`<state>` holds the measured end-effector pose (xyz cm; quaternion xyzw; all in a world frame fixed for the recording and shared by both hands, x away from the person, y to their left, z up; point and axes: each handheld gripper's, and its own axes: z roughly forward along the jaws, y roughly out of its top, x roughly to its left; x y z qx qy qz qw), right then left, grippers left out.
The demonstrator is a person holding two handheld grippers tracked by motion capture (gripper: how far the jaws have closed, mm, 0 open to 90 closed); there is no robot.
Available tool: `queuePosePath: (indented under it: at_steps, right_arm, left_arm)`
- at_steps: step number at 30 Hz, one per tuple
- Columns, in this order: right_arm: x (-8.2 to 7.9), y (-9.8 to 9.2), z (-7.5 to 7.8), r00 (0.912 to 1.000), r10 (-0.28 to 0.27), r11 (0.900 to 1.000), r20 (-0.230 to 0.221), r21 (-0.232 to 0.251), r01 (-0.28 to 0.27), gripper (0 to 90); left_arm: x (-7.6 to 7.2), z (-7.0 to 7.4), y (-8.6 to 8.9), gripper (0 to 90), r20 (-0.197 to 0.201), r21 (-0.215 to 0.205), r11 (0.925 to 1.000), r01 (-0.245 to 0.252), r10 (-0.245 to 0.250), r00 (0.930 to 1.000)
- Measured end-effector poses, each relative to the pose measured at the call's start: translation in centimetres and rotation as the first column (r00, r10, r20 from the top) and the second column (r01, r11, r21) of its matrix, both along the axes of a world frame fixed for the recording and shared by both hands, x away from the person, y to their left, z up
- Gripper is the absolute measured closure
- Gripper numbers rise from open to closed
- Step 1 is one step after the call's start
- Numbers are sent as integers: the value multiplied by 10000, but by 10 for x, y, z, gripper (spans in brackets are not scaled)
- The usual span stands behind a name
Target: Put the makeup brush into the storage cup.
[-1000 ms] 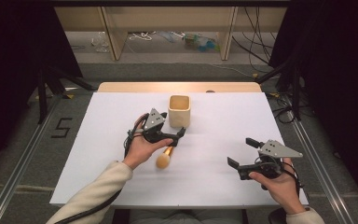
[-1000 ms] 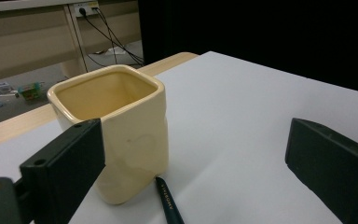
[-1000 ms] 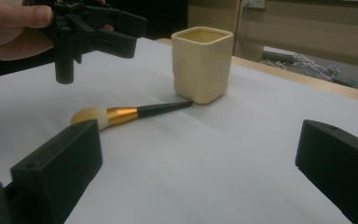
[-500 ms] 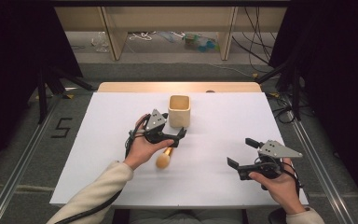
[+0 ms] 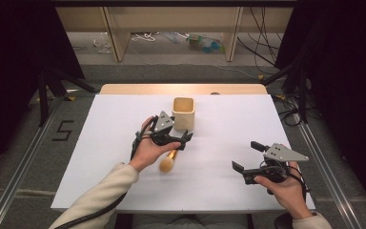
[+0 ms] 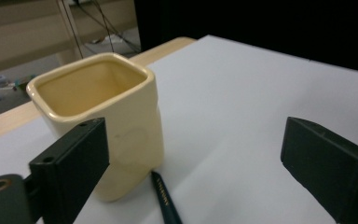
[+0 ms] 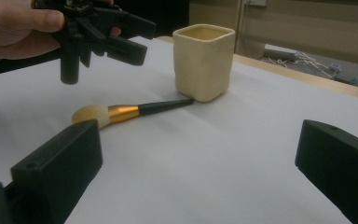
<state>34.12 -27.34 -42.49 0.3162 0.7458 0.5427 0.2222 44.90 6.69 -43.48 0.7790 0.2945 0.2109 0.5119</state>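
Slightly narrowed since the earlier frame, left gripper (image 5: 187,138) jaws remain open, empty, above brush (image 5: 167,161); right gripper (image 5: 246,160) open; descend squarely over the handle beside cup (image 5: 183,113).

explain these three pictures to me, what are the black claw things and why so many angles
A person holds a hand-operated two-jaw gripper in each hand: the left gripper and the right gripper. One picture looks down from above the white table. The other two come from small cameras riding on each gripper, so black jaws frame the bottom. On the table stand a cream cup and a makeup brush lying flat, its handle tip at the cup's base. Both grippers are open and hold nothing; the left hovers above the brush, its jaws having just narrowed slightly.
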Motion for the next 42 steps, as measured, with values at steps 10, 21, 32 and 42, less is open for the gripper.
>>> queuePosePath:
  at_steps: [10,21,32,42]
  right_arm:
    - [0,0,0,9999,-44,9999,-129,-159,41,15]
    - [0,0,-2,9996,-51,9997,-294,-222,44,19]
    - [0,0,-1,9995,-35,9997,-302,-263,27,19]
    - [0,1,-2,9988,-35,9998,-484,-219,25,19]
  left_arm:
    - [14,-5,-9,176,-3165,3728,9275,295,972,9436]
    - [20,-6,-24,237,-4546,5223,8463,1046,1726,8738]
    - [25,-11,-26,277,-5525,5698,8067,1569,2347,7998]
    - [26,-14,-27,375,-5794,5799,7955,1757,2512,7754]
